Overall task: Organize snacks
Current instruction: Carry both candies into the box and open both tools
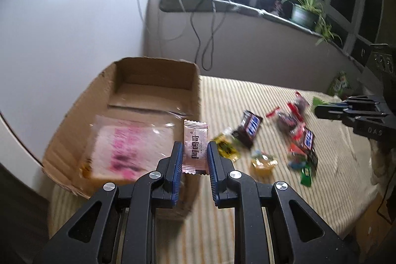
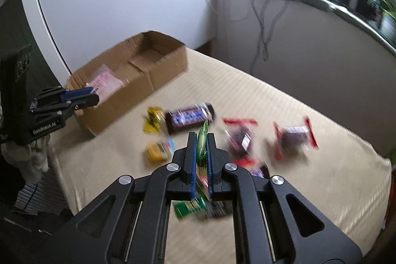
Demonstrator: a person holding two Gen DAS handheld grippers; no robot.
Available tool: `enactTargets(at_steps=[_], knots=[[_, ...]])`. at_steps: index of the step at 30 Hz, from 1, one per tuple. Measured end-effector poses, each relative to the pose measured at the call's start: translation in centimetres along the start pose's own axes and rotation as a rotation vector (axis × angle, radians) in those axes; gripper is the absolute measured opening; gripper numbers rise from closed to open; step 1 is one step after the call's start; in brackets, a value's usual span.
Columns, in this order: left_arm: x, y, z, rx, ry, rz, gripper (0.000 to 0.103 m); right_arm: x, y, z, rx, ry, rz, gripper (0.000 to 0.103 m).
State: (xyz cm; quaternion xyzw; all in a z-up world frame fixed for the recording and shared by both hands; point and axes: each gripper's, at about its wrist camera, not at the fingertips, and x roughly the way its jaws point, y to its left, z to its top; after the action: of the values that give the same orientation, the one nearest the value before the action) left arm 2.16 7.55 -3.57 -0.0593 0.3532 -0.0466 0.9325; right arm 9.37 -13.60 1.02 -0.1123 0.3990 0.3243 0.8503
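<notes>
My left gripper [image 1: 195, 149] is shut on a pink snack packet [image 1: 195, 147] and holds it upright over the near right corner of an open cardboard box [image 1: 138, 100]. A bagged pink-printed bread slice [image 1: 128, 145] lies in the box. My right gripper [image 2: 200, 140] is shut on a green snack packet [image 2: 202, 140] above the striped cloth. Loose snacks lie on the cloth: a dark chocolate bar [image 2: 189, 118], two yellow candies [image 2: 153, 119], and red-wrapped packs [image 2: 293, 136]. The left gripper shows in the right wrist view [image 2: 81, 97], the right gripper in the left wrist view [image 1: 319, 109].
The bed-like surface has a beige striped cloth [image 2: 272, 103]. A white wall and cables lie behind the box. A windowsill [image 1: 222, 4] holds a ring lamp, a power strip and a potted plant [image 1: 307, 9]. The surface drops off at the left and front edges.
</notes>
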Motion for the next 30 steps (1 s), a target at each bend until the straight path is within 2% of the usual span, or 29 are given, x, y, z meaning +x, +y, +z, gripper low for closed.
enactTargets(at_steps=[9, 15, 23, 30], knots=[[0.6, 3.1, 2.0, -0.031, -0.027, 0.053, 0.018, 4.1, 4.7, 6.3, -0.080, -0.017, 0.082, 0.007], [1.3, 4.1, 2.8, -0.039, -0.029, 0.073, 0.018, 7.7, 7.3, 9.3, -0.131, -0.002, 0.111, 0.007], [2.2, 4.7, 3.4, -0.037, -0.020, 0.088, 0.018, 12.5, 8.2, 11.7, -0.117, 0.044, 0.140, 0.007], [2.9, 5.1, 3.6, -0.035, -0.011, 0.096, 0.018, 14.1, 8.5, 12.2, -0.124, 0.059, 0.159, 0.007]])
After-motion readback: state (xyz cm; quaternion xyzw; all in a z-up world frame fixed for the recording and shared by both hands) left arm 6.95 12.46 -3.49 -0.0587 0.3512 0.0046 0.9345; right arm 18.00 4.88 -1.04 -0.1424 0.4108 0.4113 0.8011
